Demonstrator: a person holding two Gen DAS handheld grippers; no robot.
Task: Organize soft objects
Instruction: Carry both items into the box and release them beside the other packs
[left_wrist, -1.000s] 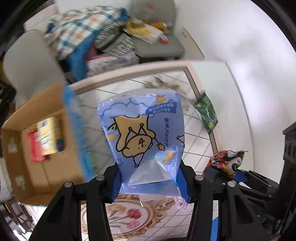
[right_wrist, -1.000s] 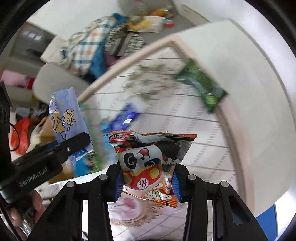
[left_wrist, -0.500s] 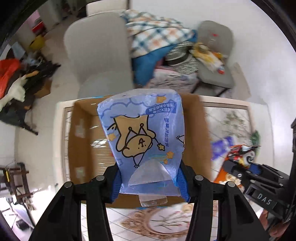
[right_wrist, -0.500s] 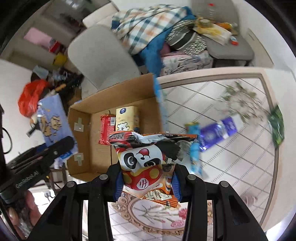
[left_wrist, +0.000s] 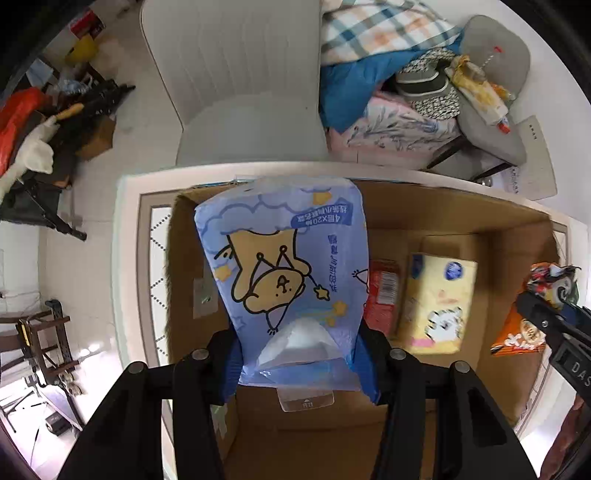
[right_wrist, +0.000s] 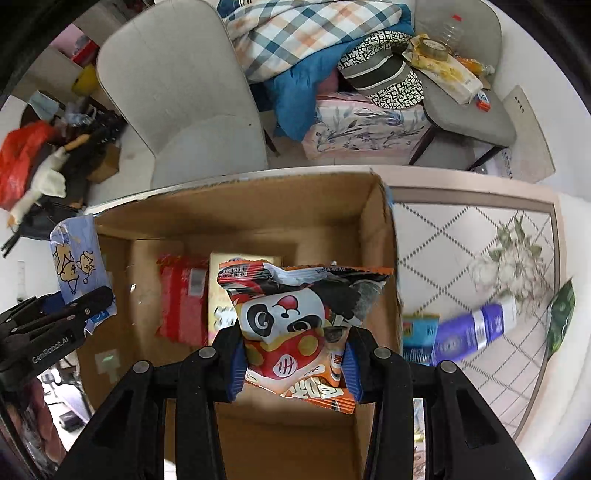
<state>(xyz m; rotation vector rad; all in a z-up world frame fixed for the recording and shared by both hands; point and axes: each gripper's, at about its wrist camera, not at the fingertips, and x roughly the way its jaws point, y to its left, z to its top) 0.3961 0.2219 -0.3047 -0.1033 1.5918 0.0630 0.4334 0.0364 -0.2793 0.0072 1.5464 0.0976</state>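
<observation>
We've got both tongs pointing down over the open cardboard box (right_wrist: 380, 236) on the worktop (right_wrist: 480, 240). Left tongs (left_wrist: 301, 363) clamp a blue tissue pack w/ cartoon bear (left_wrist: 284, 266); right tongs (right_wrist: 295, 365) clamp a panda snack bag (right_wrist: 295, 314). Inside the box: a red pack (left_wrist: 382, 295) beside a yellow tissue pack (left_wrist: 436, 299). Purple pack (right_wrist: 476, 328) and green packet (right_wrist: 561, 317) lie outside on the worktop.

The patterned table (right_wrist: 476, 236) carries a cardboard box (right_wrist: 380, 229) and packets (right_wrist: 476, 328).
</observation>
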